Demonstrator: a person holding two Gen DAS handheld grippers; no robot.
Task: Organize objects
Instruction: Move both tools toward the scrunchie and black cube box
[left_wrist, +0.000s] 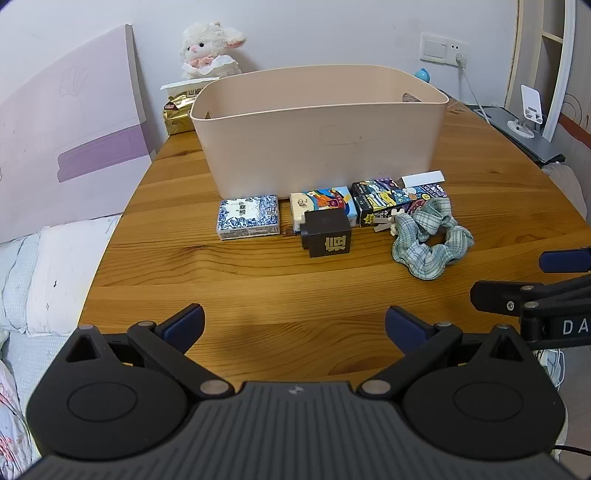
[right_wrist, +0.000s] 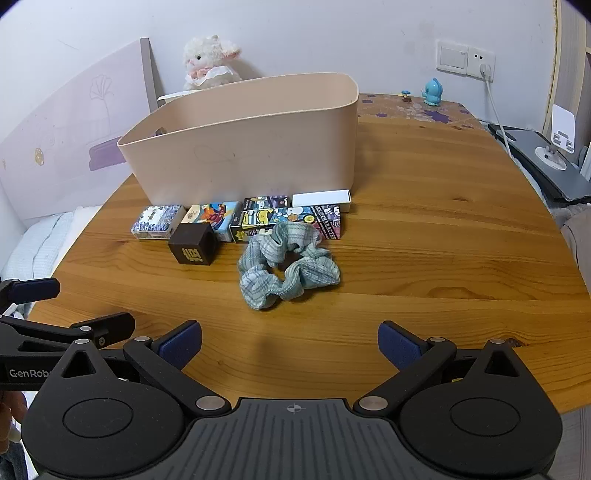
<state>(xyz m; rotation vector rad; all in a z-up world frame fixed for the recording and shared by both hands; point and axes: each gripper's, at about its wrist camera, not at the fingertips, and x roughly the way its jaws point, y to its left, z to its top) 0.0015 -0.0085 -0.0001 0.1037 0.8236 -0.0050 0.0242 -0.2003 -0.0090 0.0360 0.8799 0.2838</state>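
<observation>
A beige plastic bin (left_wrist: 317, 147) (right_wrist: 251, 147) stands on the wooden table. In front of it lie a blue-and-white patterned box (left_wrist: 248, 217) (right_wrist: 157, 221), a colourful cartoon box (left_wrist: 325, 205) (right_wrist: 214, 216), a dark cartoon box (left_wrist: 391, 201) (right_wrist: 288, 218), a black cube (left_wrist: 327, 234) (right_wrist: 194, 245) and a green checked scrunchie (left_wrist: 430, 238) (right_wrist: 286, 267). My left gripper (left_wrist: 294, 328) is open and empty, near the table's front edge. My right gripper (right_wrist: 290, 345) is open and empty, just short of the scrunchie.
A plush lamb (left_wrist: 210, 50) and a gold packet (left_wrist: 177, 112) sit behind the bin. A small blue figurine (right_wrist: 433, 92) stands at the back right. A laptop with a phone stand (right_wrist: 550, 158) lies off the right edge. A bed (left_wrist: 40, 280) lies left.
</observation>
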